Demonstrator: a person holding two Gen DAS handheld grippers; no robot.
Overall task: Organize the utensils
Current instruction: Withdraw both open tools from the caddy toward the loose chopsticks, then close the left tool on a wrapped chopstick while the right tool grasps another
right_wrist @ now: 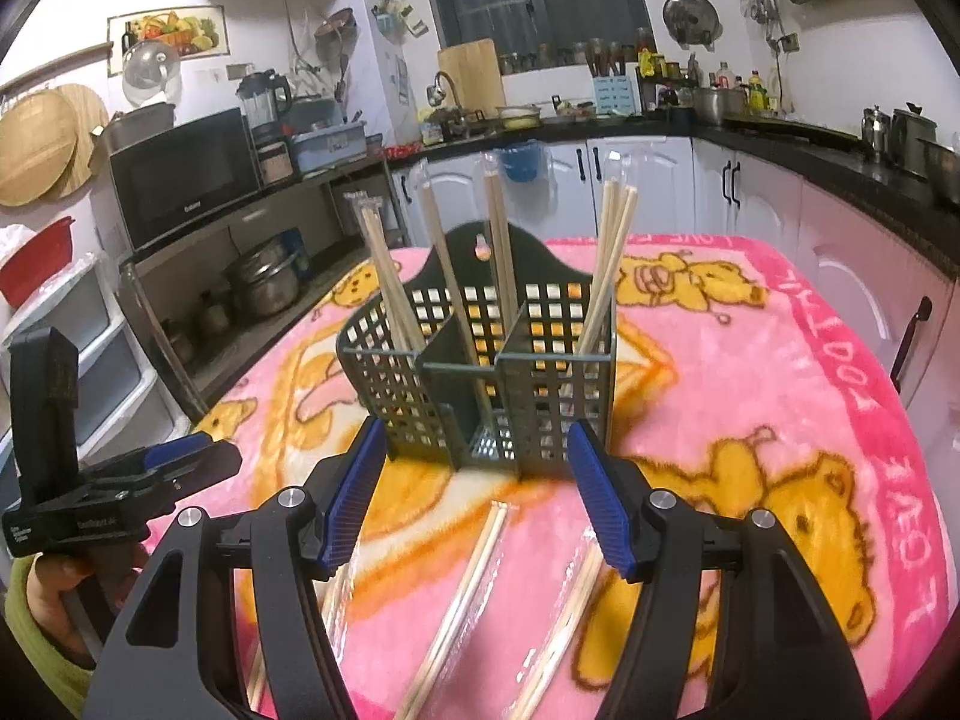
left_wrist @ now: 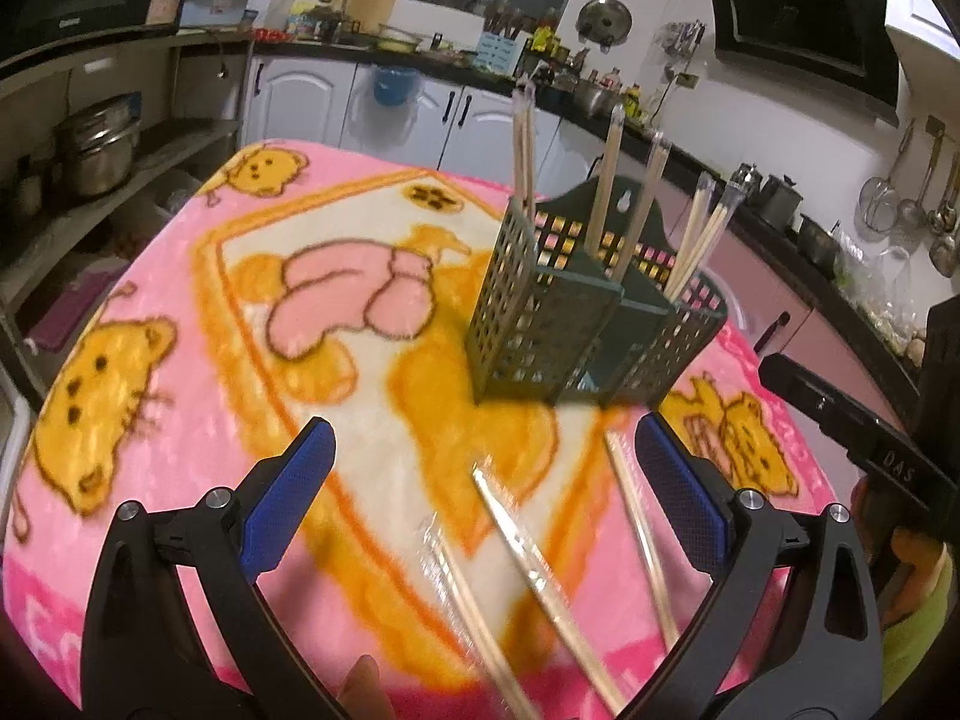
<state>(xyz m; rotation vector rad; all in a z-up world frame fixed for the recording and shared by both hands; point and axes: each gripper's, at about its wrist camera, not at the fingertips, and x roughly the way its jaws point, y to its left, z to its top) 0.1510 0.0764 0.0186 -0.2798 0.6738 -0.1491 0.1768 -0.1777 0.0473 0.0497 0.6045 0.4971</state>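
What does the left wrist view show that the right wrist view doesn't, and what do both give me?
Only the left wrist view: the range hood and ladles hung on the wall.

Only the right wrist view: the microwave and the red basin.

Both: the green utensil holder with chopsticks standing in its compartments, three wrapped chopstick pairs lying on the pink blanket, and each open, empty hand-held gripper: left, right.

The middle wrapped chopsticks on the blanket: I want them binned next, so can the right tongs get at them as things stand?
Probably yes. The right tongs stand open and empty, and the middle chopsticks lie on the blanket in the gap between the blue pads, with nothing on top of them.
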